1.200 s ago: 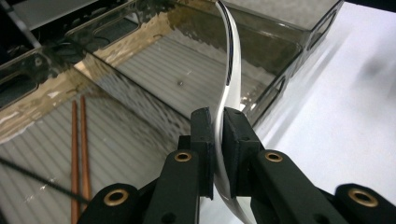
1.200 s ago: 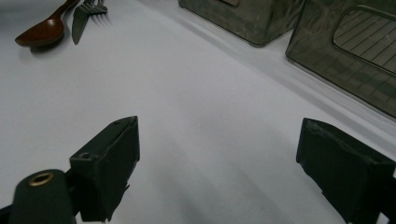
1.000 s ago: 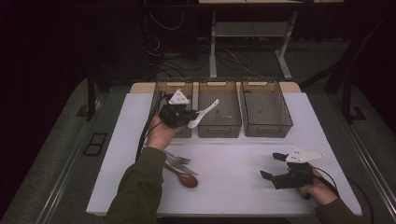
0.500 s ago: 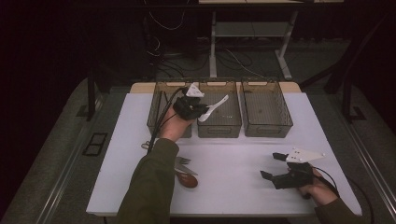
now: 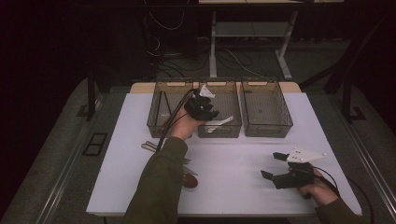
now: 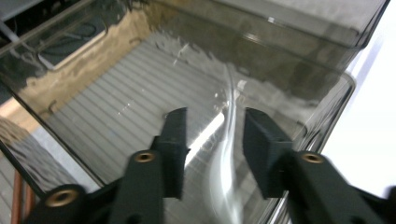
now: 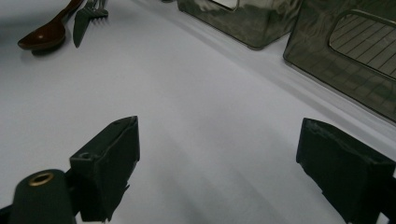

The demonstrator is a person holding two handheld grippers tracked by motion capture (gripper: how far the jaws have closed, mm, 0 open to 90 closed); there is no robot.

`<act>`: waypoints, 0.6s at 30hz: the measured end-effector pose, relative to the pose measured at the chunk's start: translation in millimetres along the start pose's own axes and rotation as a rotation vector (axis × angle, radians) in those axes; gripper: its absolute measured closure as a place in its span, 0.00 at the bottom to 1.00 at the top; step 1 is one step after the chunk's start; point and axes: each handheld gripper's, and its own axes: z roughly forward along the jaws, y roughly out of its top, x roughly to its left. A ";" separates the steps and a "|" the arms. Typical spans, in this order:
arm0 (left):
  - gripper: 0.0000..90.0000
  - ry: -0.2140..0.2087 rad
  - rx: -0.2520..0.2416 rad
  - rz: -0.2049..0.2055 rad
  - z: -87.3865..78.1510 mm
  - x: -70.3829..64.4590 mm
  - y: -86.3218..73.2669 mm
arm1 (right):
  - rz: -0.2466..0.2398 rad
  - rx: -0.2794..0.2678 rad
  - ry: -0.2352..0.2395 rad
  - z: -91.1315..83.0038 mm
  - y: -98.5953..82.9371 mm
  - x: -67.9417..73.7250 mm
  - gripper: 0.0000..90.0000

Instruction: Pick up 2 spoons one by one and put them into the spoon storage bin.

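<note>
My left gripper [image 5: 205,111] hangs over the middle smoky plastic bin [image 5: 233,131]. In the left gripper view its jaws [image 6: 212,128] stand apart above the bin's ribbed floor, and a white utensil [image 6: 225,154] shows as a blurred streak between and below them. From above, that white utensil [image 5: 220,123] lies tilted inside the middle bin, just under the gripper. My right gripper [image 5: 273,164] rests low over the white table [image 5: 233,158] at the front right, wide open with nothing between its fingers [image 7: 109,163].
The left bin [image 5: 156,122] holds a pale utensil. A right bin [image 5: 266,129] stands beside the middle one. A brown spoon [image 5: 189,180] and dark cutlery [image 5: 152,146] lie at the front left, by my left sleeve; spoon [image 7: 44,32] and fork [image 7: 91,11] appear far off.
My left gripper carried the white utensil rightward from the left bin to the middle bin. Its jaws now stand apart and the utensil sits lower in that bin. The right gripper stayed put.
</note>
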 end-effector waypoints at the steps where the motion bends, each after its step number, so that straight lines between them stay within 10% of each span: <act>1: 0.58 -0.008 -0.008 -0.005 -0.9 -0.7 0.4 | 0.000 0.001 0.000 0.1 0.0 0.1 0.15; 18: 0.39 -0.090 -0.056 -0.028 -42.5 -15.1 -23.9 | 0.001 0.002 -0.006 0.2 0.0 0.3 0.15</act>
